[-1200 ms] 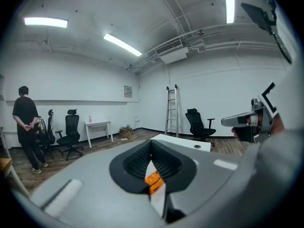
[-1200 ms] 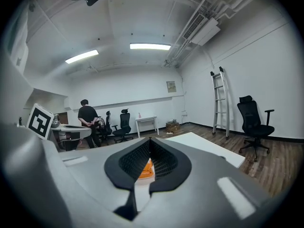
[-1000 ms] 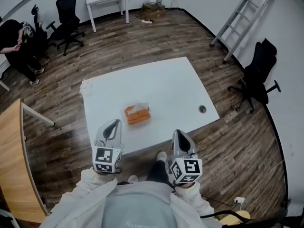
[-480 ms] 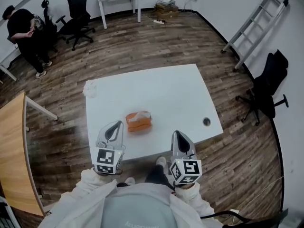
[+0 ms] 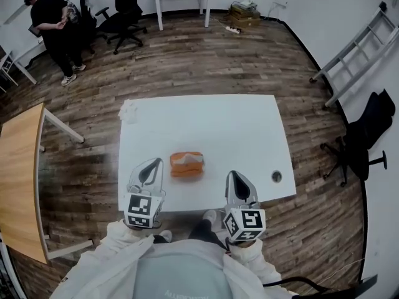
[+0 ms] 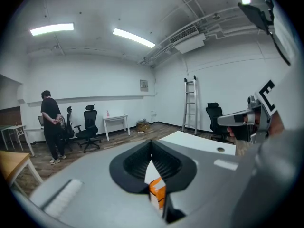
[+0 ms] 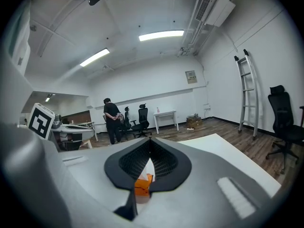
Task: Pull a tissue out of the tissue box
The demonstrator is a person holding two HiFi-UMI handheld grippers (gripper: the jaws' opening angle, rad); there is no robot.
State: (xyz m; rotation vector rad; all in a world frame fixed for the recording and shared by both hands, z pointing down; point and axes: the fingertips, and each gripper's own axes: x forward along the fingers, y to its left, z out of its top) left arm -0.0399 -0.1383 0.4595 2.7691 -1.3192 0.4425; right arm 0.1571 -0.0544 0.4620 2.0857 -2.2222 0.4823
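Observation:
An orange tissue box with a white tissue poking from its top sits near the front of the white table. In the head view my left gripper hovers over the table's front edge, just left of the box, jaws shut and empty. My right gripper hovers to the box's right, also shut and empty. Each gripper view shows the box past the closed jaws: the box below the left gripper, and the box below the right gripper.
A crumpled white tissue lies at the table's far left corner, and a cable hole is at the near right. A wooden table stands to the left, a black chair and ladder to the right. A person stands far back left.
The table and box have swung round in the head view and now lie squarely ahead between both grippers. Both grippers keep their places in the picture, jaws still shut.

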